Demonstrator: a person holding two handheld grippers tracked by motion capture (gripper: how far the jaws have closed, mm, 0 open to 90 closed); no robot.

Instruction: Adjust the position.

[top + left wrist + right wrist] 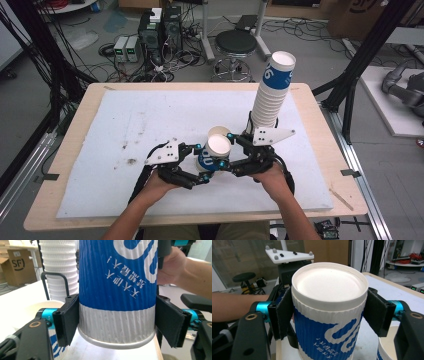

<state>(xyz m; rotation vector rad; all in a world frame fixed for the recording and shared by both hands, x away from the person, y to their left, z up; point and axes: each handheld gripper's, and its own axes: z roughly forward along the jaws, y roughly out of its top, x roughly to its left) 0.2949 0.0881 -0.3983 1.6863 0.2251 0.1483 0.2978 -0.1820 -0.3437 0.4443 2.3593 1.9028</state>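
Near the front edge of the surface [75,150], both the left gripper [200,162] and right gripper [231,152] clamp their fingers on one blue-and-white paper cup [212,154], beside a tall cup stack [270,95].

White Chinese characters run across the blue band of the paper cup [117,290], seen inverted in the left gripper view; part of a large white numeral or logo curves above them. The same cup [329,315] shows small white characters, too small to read, in the right gripper view. A white "6"-like figure stands on the top cup of the tall cup stack [274,80], far right. "SF" is printed on a cardboard box [17,265].
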